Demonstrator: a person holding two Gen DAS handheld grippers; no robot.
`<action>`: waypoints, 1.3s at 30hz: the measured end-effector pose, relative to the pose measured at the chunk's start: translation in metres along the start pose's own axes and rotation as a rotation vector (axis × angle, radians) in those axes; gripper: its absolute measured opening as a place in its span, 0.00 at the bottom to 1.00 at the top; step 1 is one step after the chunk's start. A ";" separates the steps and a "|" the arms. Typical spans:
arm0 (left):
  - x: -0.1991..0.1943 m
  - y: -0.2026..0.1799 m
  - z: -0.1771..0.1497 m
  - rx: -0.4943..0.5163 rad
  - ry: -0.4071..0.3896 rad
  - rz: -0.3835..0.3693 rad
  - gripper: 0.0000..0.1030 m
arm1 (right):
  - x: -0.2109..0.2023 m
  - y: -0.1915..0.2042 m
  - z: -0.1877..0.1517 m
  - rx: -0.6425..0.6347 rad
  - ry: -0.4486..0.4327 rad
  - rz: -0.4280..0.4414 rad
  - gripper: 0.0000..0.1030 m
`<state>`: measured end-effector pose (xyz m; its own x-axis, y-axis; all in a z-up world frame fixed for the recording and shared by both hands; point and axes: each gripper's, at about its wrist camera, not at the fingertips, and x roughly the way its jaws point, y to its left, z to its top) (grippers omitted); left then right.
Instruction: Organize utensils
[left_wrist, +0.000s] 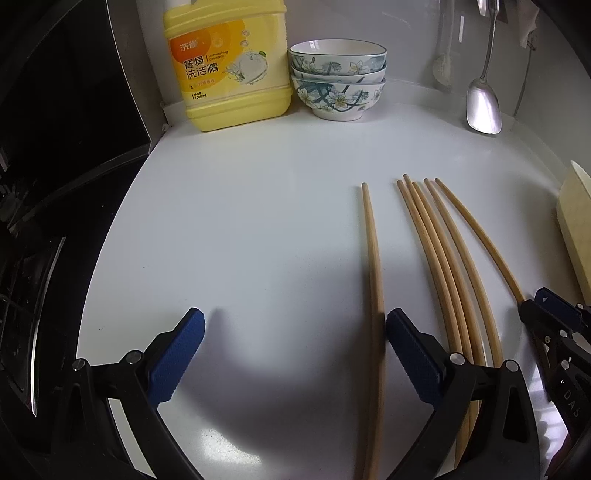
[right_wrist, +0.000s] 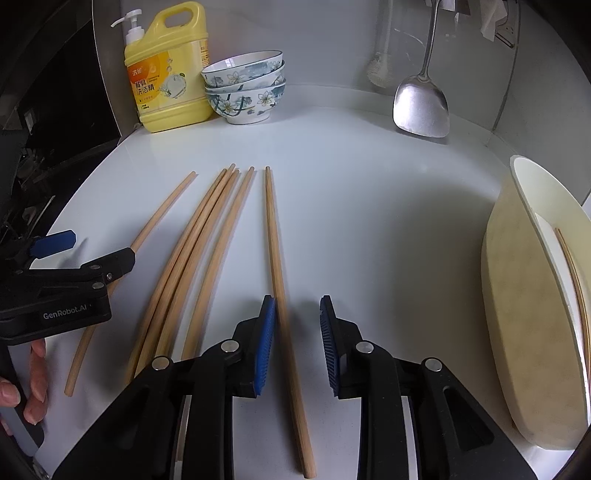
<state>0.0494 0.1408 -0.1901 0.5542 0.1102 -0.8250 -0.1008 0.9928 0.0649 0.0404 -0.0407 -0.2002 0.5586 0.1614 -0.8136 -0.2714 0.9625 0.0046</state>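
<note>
**Right wrist view: chopsticks in a row, nothing gathered yet**

Right wrist view shows us six wooden chopsticks lying flat on the white worktop. We take the tight bunch of chopsticks as our landmark. Just right of the bunch lies a single chopstick, running between the fingers of our right gripper; those fingers stand apart and do not press on it. Left of the bunch lies another lone chopstick, passing under our left gripper, whose fingers are spread wide with nothing clamped.

Behind the bunch stand the detergent bottle and the stacked bowls; far right of it leans a pale plate.

We judge the sorting partly done: the sticks lie roughly parallel, but the two strays still need joining to the bunch.
</note>
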 end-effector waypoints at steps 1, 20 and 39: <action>0.001 0.000 0.000 -0.002 0.002 -0.003 0.94 | 0.000 0.000 0.000 -0.002 0.000 -0.001 0.24; 0.000 -0.009 0.002 0.022 0.003 -0.075 0.83 | 0.004 0.014 0.006 -0.077 -0.004 0.038 0.19; -0.018 -0.019 -0.007 0.040 0.032 -0.179 0.07 | -0.004 0.005 0.001 0.050 -0.011 0.042 0.06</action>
<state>0.0352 0.1194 -0.1805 0.5339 -0.0693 -0.8427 0.0307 0.9976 -0.0627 0.0377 -0.0365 -0.1960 0.5560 0.2040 -0.8058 -0.2556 0.9644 0.0678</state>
